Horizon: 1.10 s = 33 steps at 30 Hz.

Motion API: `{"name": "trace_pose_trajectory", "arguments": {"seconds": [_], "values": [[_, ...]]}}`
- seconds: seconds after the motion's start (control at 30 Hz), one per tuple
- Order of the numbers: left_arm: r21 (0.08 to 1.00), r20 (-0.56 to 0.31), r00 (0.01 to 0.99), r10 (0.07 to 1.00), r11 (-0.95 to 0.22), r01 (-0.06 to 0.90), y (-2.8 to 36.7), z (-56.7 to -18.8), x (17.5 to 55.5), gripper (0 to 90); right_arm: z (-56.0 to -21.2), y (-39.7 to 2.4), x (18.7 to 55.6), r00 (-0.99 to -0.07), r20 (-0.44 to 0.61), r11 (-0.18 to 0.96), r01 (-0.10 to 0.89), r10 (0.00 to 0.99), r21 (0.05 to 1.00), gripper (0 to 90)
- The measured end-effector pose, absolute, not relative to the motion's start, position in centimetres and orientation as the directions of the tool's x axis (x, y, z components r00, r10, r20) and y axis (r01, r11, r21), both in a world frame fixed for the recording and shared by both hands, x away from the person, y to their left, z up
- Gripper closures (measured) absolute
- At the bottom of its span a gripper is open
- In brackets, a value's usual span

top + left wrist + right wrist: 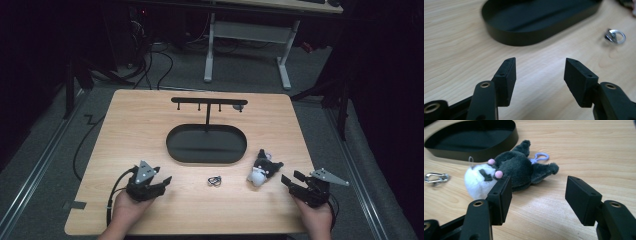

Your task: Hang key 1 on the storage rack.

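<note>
The plush (262,168) lies on its side on the desk (150,125), just right of the black tray (206,144) and just ahead of the right gripper (293,179), whose jaws stand apart around nothing. The left gripper (161,178) rests near the desk's front, jaws apart and empty, with a metal clip (214,181) between the two grippers.

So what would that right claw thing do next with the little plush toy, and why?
Probably ease forward and a bit left to straddle the plush toy. The right gripper is open with nothing but bare table between its jaws, and the toy lies just ahead, off to the left jaw's side, untouched. Its purple clip points away, so the soft body looks the easier grab.
</note>
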State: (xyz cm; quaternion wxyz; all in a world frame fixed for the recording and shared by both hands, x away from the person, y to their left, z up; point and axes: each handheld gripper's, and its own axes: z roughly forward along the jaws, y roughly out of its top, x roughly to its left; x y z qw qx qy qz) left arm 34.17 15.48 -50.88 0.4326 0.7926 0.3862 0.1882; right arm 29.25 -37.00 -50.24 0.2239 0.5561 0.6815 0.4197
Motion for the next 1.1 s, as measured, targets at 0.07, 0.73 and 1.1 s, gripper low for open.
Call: {"name": "trace_pose_trajectory", "arguments": {"seconds": [0.07, 0.73, 1.1], "values": [[0.836, -0.008, 0.613, 0.790, -0.332, 0.438, 15.7, -51.1, 34.3, 44.1, -50.3, -36.7, 29.2, -0.281, 0.135, 0.053, 0.573, 0.950, 0.818, 42.4], [0.815, 0.039, 0.516, 0.856, -0.325, 0.479, 19.3, -52.0, 31.6, 41.3, -51.4, -33.7, 34.5, -0.348, -0.014, 0.244, 0.628, 0.938, 0.739, 88.6], [0.832, 0.005, 0.504, 0.864, -0.283, 0.478, 20.0, -51.6, 31.0, 41.2, -48.4, -32.4, 33.8, -0.420, 0.015, 0.232, 0.528, 0.907, 0.817, 86.1]]}}
